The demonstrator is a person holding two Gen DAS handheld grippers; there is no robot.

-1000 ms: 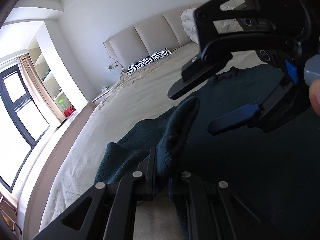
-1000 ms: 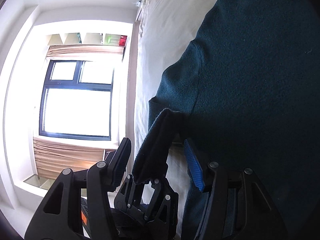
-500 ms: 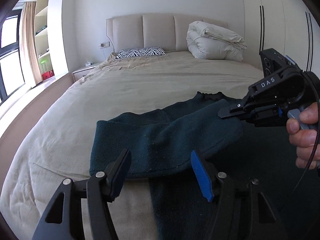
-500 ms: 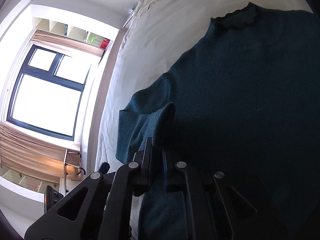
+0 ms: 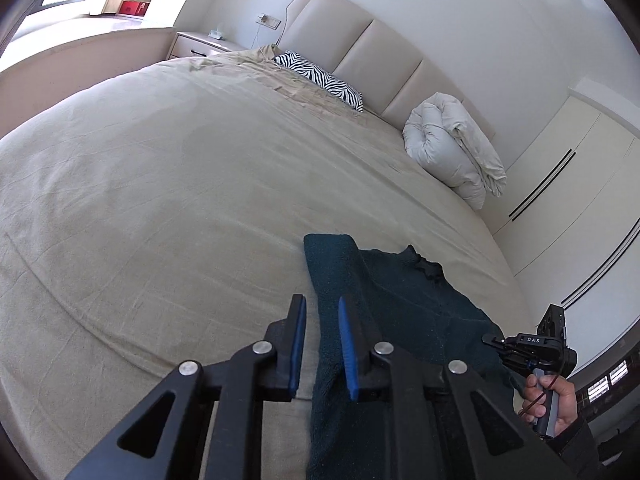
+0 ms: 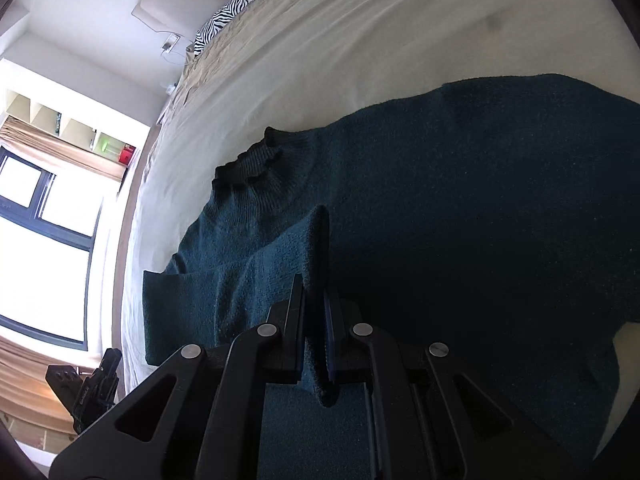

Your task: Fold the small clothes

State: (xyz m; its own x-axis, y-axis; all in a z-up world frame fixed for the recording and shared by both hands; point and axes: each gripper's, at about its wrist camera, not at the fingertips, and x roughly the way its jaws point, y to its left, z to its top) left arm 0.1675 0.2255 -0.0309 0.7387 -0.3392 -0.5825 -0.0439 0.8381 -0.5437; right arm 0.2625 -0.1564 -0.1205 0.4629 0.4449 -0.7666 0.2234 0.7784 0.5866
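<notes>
A dark teal knit sweater (image 6: 460,208) lies flat on the beige bed, its frilled collar (image 6: 248,164) pointing toward the window side. My right gripper (image 6: 314,300) is shut on the cuff of a sleeve (image 6: 272,264) that is folded over the sweater body. In the left wrist view the sweater (image 5: 384,304) lies at lower right. My left gripper (image 5: 322,312) is narrowly open and empty, just above the sweater's left edge. The right gripper (image 5: 532,348) shows far right in that view, held by a hand.
The beige bed sheet (image 5: 160,184) spreads wide to the left. A zebra pillow (image 5: 320,80) and a rolled white duvet (image 5: 452,148) lie by the headboard. A nightstand (image 5: 200,44) stands beyond. The window (image 6: 44,232) is on the left.
My left gripper let go of the sleeve, then narrowed and swung left and back. My right gripper took the sleeve cuff and carried it over the sweater body.
</notes>
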